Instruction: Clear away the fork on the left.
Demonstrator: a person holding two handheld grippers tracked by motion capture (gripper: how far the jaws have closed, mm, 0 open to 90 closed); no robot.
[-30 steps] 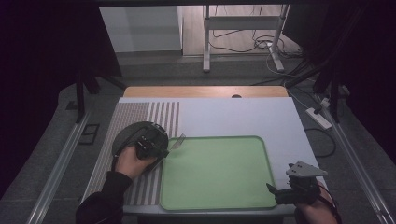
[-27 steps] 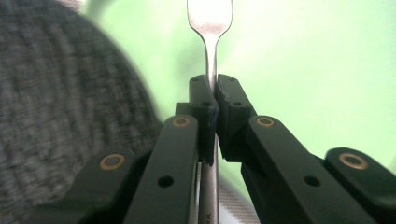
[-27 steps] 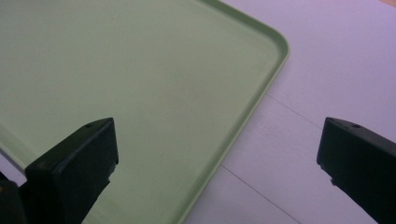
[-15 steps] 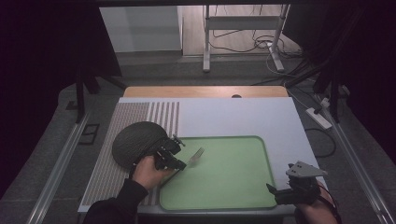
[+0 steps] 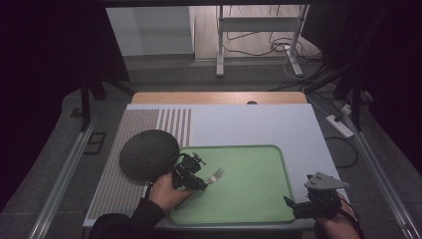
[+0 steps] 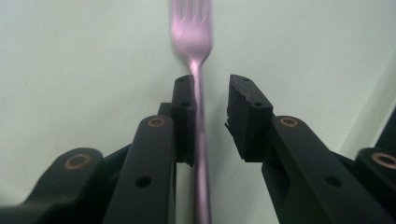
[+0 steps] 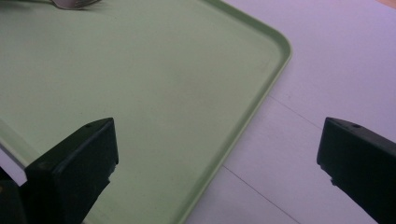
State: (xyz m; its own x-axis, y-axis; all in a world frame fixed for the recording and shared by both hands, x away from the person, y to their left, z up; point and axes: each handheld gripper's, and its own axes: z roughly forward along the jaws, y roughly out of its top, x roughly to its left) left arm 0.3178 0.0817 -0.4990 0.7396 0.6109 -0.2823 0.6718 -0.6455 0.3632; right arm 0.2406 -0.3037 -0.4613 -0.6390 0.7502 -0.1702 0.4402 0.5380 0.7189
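Note:
A metal fork (image 5: 216,175) lies over the left part of the green tray (image 5: 249,169), tines pointing toward the far right. My left gripper (image 5: 201,183) is around its handle. In the left gripper view the fork (image 6: 192,32) runs between the jaws, against the left one, with a gap to the right one, so the left gripper (image 6: 212,84) is open. My right gripper (image 5: 291,206) rests at the tray's front right corner. In its own view the right gripper (image 7: 219,135) is wide open, holding nothing, over the tray rim (image 7: 252,102).
A dark round plate (image 5: 149,154) sits left of the tray on a striped mat (image 5: 144,119). The white tabletop (image 5: 249,124) extends behind and to the right of the tray. Power cables and a table stand lie on the floor beyond.
My left gripper moved from the dark plate rightward onto the tray with the fork. Its jaws now stand apart around the handle. The right gripper stayed put.

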